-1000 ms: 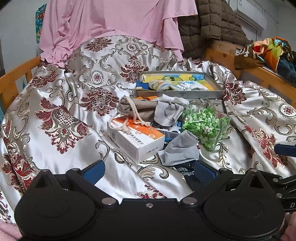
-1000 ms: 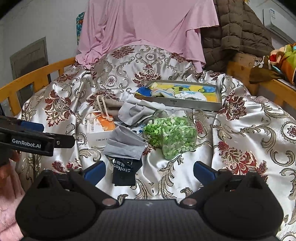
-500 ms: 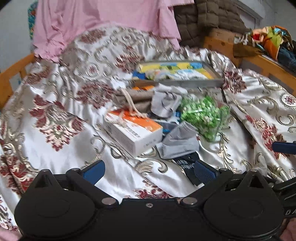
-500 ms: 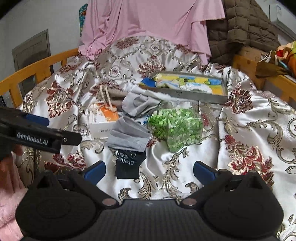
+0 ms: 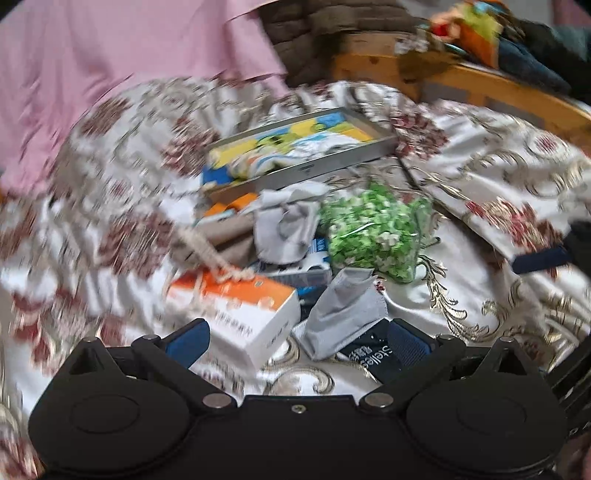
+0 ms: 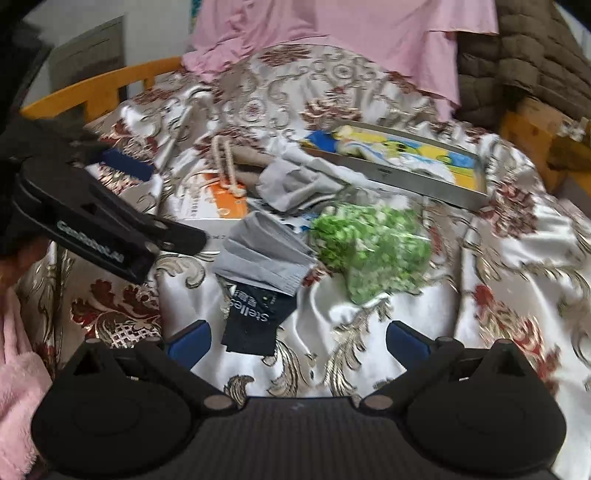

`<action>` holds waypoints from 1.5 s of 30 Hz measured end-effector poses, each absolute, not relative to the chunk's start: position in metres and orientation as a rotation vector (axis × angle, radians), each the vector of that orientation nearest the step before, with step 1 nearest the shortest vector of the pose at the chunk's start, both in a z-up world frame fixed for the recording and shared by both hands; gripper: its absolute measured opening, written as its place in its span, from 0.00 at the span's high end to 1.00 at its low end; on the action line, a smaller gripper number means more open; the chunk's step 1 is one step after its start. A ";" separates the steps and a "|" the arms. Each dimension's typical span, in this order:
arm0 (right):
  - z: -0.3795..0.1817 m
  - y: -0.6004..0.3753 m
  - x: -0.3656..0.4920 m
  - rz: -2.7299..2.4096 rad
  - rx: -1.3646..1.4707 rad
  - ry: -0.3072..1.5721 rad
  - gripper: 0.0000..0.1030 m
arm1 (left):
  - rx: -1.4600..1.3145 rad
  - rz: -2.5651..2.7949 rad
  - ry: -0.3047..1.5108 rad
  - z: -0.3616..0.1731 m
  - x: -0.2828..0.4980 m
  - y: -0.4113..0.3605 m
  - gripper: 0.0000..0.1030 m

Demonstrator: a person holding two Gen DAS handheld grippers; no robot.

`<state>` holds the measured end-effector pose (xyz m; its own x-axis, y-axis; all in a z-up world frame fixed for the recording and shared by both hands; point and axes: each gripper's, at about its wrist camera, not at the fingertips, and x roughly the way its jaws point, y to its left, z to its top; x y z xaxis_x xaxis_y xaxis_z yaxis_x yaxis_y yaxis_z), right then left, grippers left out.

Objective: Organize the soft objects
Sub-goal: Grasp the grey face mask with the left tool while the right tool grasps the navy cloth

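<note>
A pile of soft items lies on the patterned satin bedspread (image 5: 480, 206). It holds a folded grey mask (image 5: 343, 317), a black packet (image 5: 373, 360), a crumpled grey cloth (image 5: 288, 229), a beige drawstring pouch (image 5: 229, 236) and a bag of green bits (image 5: 373, 236). My left gripper (image 5: 297, 343) is open just short of the mask and the orange-white box (image 5: 236, 306). My right gripper (image 6: 297, 343) is open, and the black packet (image 6: 255, 321) lies just ahead between its fingers. The left gripper (image 6: 177, 206) shows at the left of the right wrist view.
A metal tray (image 5: 332, 164) with colourful fabric sits behind the pile. A pink cloth (image 6: 332, 33) and a brown quilted coat (image 6: 535, 62) hang at the back. Wooden bed rails (image 5: 498, 88) run along both sides. A pink fleece sleeve (image 6: 18, 387) is at lower left.
Both grippers have moved closer to the pile and stayed open. The left view has tilted and blurred; the black packet now sits nearer the right fingers.
</note>
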<state>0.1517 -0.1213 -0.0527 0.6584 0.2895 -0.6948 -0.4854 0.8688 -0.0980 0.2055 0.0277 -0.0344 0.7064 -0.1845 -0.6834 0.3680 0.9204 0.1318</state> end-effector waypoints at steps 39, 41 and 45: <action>-0.110 -0.081 0.230 0.662 -0.425 0.750 0.15 | 0.124 -0.425 0.768 -0.067 0.291 0.041 0.85; -0.111 -0.078 0.236 0.659 -0.409 0.747 0.20 | 0.118 -0.420 0.769 -0.066 0.292 0.042 0.86; -0.114 -0.076 0.246 0.660 -0.380 0.758 0.27 | 0.103 -0.421 0.764 -0.065 0.293 0.043 0.86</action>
